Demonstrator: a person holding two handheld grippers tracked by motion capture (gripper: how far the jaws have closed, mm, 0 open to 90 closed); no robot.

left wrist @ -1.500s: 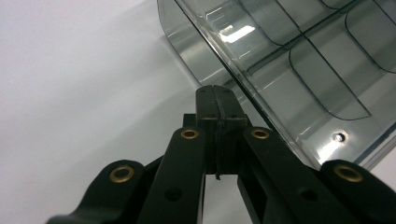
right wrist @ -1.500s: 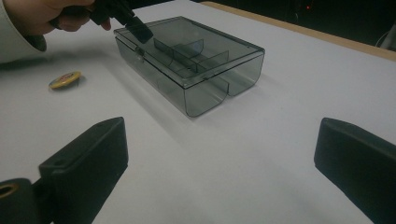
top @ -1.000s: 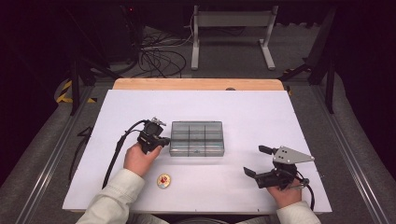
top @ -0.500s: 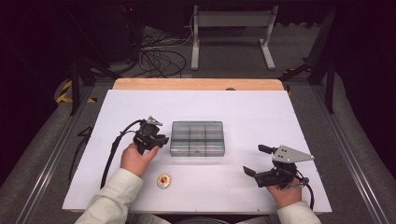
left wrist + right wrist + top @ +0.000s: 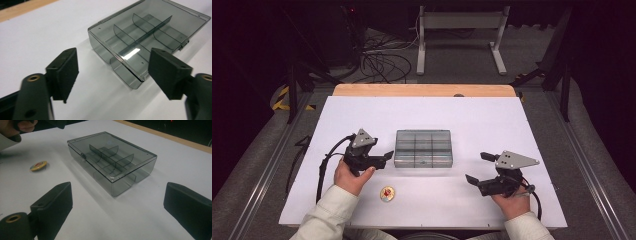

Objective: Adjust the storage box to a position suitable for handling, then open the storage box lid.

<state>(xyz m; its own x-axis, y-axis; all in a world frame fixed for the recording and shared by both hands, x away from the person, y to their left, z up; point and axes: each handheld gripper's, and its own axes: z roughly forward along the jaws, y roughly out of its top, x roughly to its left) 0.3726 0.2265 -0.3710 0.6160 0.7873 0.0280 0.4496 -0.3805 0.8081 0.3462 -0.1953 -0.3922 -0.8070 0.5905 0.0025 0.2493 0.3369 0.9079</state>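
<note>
Nearest the lower edge of the high view, a small round badge (image 5: 387, 193) lies on the white counter (image 5: 472, 112) between the hands. Just above, the left gripper (image 5: 384, 157) has just been opening its jaws, nothing between them, beside the closed smoky compartment box (image 5: 423, 148) at mid-frame. At lower right, the right gripper (image 5: 476, 168) waits open and empty. Likely next: unlatching the box.

A white counter (image 5: 512, 125) with a bare wooden strip (image 5: 422, 90) along its far edge stands on grey carpeted floor (image 5: 257, 165). Beyond it the room is dark. A pale metal stand (image 5: 460, 30) with two legs rests on the floor, loose black cables (image 5: 382, 60) coil beside it, and yellow-black striped tape (image 5: 282, 97) lies at the left.
</note>
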